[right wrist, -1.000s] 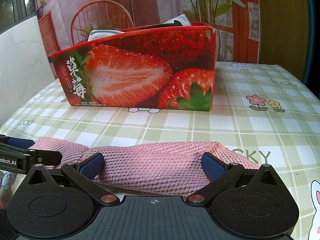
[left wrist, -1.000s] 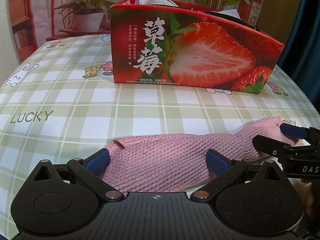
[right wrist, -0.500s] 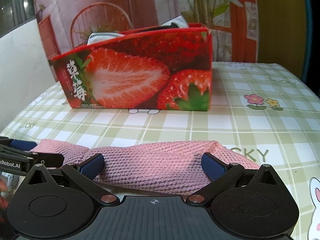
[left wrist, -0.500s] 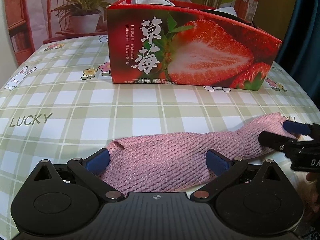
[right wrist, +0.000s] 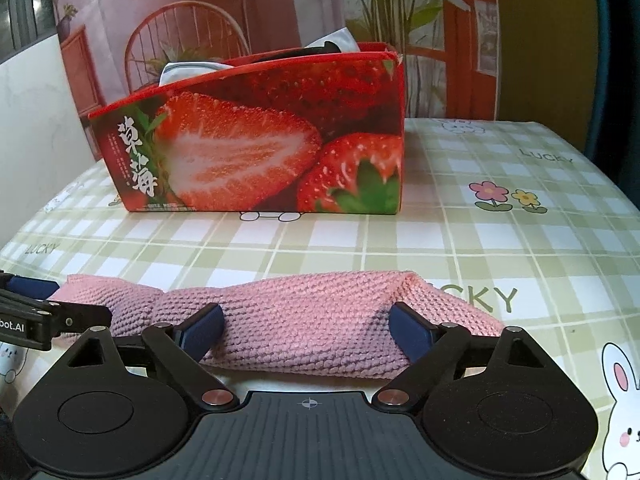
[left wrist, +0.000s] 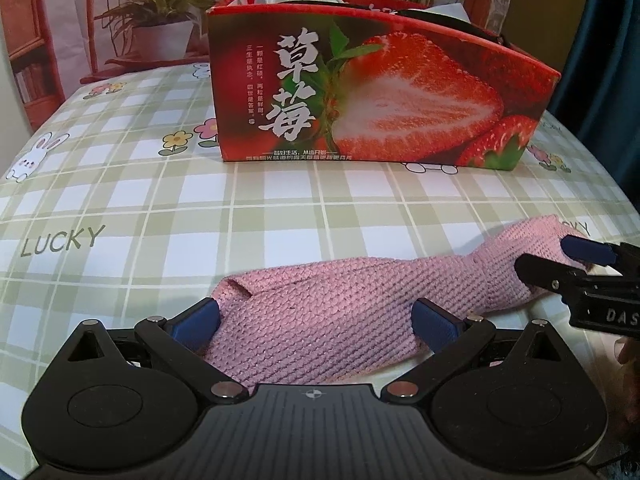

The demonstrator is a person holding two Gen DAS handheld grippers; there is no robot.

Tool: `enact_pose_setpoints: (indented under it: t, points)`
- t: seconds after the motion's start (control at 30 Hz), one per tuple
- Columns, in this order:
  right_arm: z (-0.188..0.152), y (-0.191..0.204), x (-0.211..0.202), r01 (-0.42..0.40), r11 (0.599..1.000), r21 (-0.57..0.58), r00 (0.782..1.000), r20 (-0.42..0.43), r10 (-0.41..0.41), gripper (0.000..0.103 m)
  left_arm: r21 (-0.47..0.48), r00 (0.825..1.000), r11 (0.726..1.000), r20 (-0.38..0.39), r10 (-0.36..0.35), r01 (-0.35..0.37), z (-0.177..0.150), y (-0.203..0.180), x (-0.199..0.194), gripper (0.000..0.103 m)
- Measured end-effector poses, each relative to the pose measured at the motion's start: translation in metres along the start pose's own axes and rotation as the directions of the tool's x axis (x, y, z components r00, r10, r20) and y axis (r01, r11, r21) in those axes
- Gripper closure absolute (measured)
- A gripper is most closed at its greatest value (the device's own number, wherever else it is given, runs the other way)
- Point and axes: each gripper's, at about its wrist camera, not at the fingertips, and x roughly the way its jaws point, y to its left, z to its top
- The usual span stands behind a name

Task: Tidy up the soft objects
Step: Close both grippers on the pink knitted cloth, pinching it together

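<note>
Printed backdrop (left wrist: 100, 20) behind green-checked tablecloth (left wrist: 280, 208).

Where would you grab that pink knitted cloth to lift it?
Probably at its two ends, from above and the near side. The pink cloth lies as a long flat roll across the table, so the left gripper and right gripper each straddle one end.

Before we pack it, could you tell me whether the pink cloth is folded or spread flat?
Folded: the pink cloth lies bunched in a long thick band, its edges turned over.
</note>
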Motion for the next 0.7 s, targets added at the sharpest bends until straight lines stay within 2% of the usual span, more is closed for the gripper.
enact_pose_setpoints:
  t: [0.1, 0.23, 0.37, 0.57, 0.63, 0.7]
  points:
    - [0.001, 0.000, -0.001, -0.011, 1.000, 0.005, 1.000, -0.009, 0.011, 0.023, 0.006, 1.000, 1.000, 0.008, -0.017, 0.017, 0.000, -0.001, -0.009, 0.005]
    - [0.002, 0.003, -0.002, -0.021, 1.000, 0.001, 1.000, -0.020, 0.021, 0.031, -0.045, 0.997, 0.996, 0.016, -0.079, 0.080, -0.001, 0.004, -0.017, 0.014]
    - [0.002, 0.004, -0.004, -0.049, 0.999, 0.000, 0.998, -0.027, 0.049, 0.045, -0.067, 0.995, 0.993, 0.018, -0.099, 0.100, -0.002, 0.007, -0.017, 0.032]
    - [0.002, 0.006, -0.005, -0.079, 0.997, 0.011, 0.996, -0.034, 0.080, 0.057, -0.053, 0.993, 0.992, 0.037, -0.108, 0.110, -0.002, 0.006, -0.020, 0.034]
    - [0.002, 0.006, -0.005, -0.086, 0.996, 0.011, 0.996, -0.036, 0.086, 0.057, -0.058, 0.996, 0.995, 0.049, -0.080, 0.082, 0.000, 0.008, -0.021, 0.034]
    - [0.002, 0.006, -0.004, -0.085, 0.996, 0.010, 0.996, -0.035, 0.086, 0.057, -0.073, 0.998, 0.997, 0.060, -0.021, 0.025, 0.000, 0.011, -0.024, 0.034]
